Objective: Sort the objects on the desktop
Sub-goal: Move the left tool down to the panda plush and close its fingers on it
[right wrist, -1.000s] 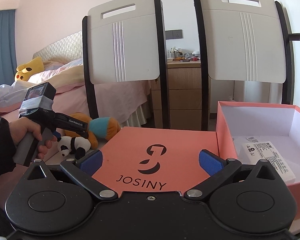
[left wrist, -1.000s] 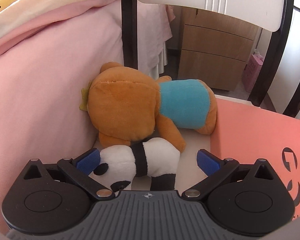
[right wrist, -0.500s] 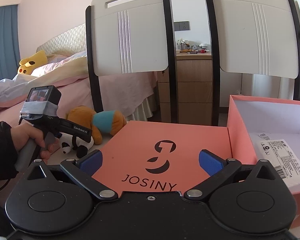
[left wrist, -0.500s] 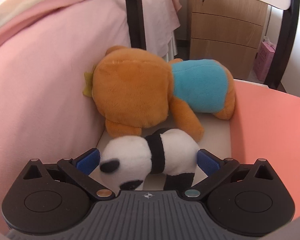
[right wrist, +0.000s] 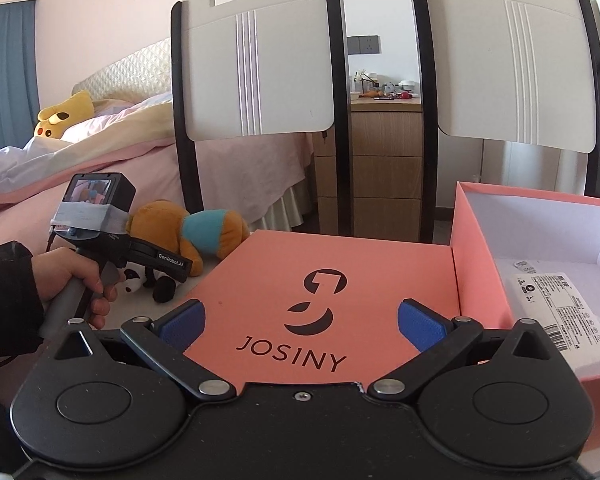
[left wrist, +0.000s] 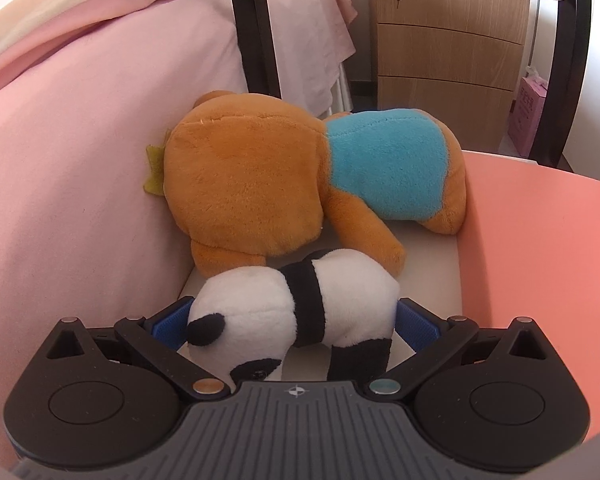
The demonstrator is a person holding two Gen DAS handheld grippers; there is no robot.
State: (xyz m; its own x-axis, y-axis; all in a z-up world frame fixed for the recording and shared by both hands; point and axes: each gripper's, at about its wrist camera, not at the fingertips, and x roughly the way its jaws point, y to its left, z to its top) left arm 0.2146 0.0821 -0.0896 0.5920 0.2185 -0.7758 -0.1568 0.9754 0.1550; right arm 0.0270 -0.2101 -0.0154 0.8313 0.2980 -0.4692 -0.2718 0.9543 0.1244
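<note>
**Panda between the pads, box waiting at the far side**

Left claw [left wrist: 294, 320] is down low at the small black-and-white plush panda [left wrist: 300, 304], blue pads either side of its body: one at the head end, one at the rump. Pads look to be touching the fur, but can't tell if they're squeezing or just bracketing it. In the right wrist view the panda's feet sit at bench level, so no lift is showing.

Just behind it, touching, lies the orange plush bear with the blue shirt [left wrist: 312, 176], face down on the white bench [left wrist: 428, 280], wedged between the pink bedding [left wrist: 80, 184] and the edge of the coral cardboard lid printed JOSINY [right wrist: 316, 280].

Right claw [right wrist: 302, 322] hangs wide open, gripping nothing, over that lid. Beside the lid, to the right, sits the open coral shoebox with white inside [right wrist: 476, 264]; the only thing showing in it is a white labelled packet [right wrist: 560, 320], no toys.

Where we stand, as I judge it: 2 plush toys are out on the bench, 0 in the box, and which spot each one belongs in the pics don't settle. If the box is the target, both toys are left to go, panda looking like the one in hand. Lid is off the box, lying flat; whether it goes on at the end, can't say.
</note>
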